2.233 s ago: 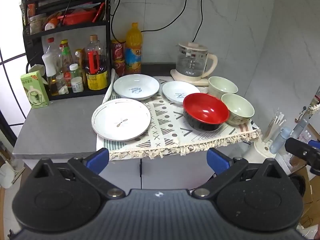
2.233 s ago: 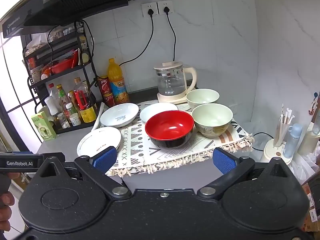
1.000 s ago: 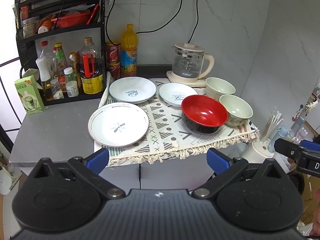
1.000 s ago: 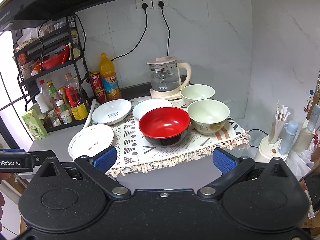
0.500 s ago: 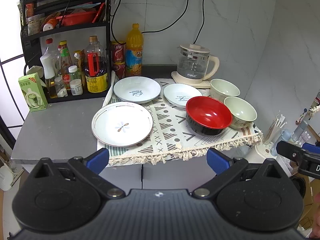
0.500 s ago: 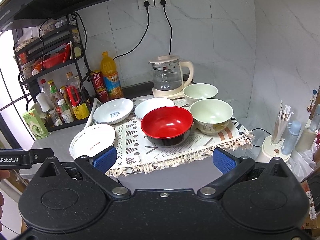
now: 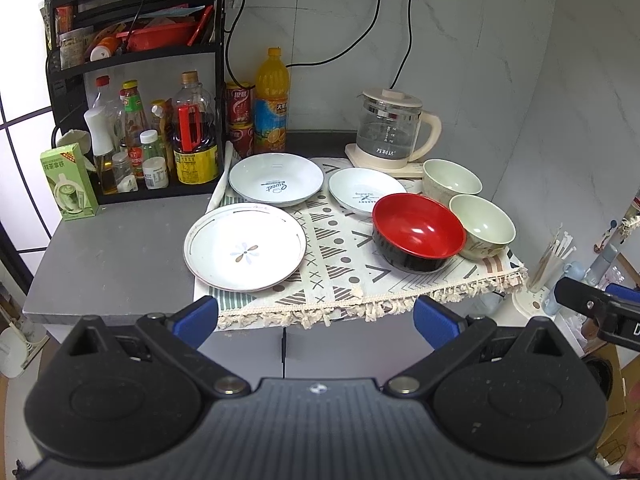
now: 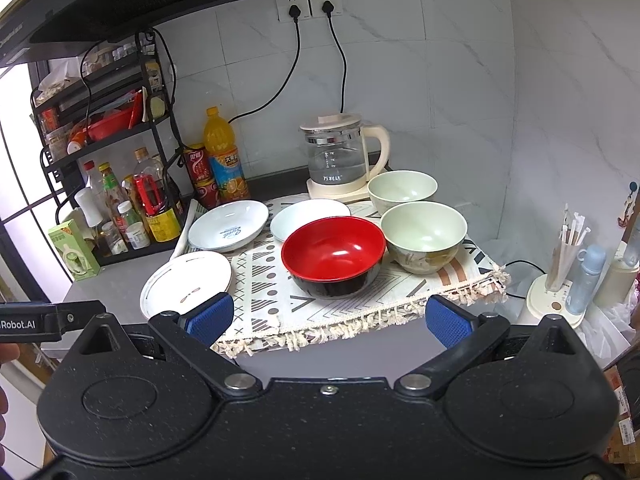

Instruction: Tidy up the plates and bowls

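On a patterned cloth (image 7: 344,280) lie a flat white plate with a flower (image 7: 245,247) (image 8: 186,282), a deep white plate with script (image 7: 276,184) (image 8: 228,226), and a smaller white plate (image 7: 366,197) (image 8: 308,212). A red bowl with a black outside (image 7: 418,236) (image 8: 333,255) stands beside two pale green bowls (image 7: 482,230) (image 7: 452,180) (image 8: 423,236) (image 8: 402,190). My left gripper (image 7: 316,322) hangs open in front of the counter edge, holding nothing. My right gripper (image 8: 328,320) is open too, short of the red bowl.
A glass kettle (image 7: 390,132) stands at the back. A black rack with bottles and sauces (image 7: 152,140) fills the left, with an orange drink bottle (image 7: 272,100) and cans beside it. A green carton (image 7: 68,182) sits on the grey counter (image 7: 116,256). A straw holder (image 8: 560,268) stands lower right.
Both grippers have drifted slightly closer to the counter and stay open. The dishes have not moved.
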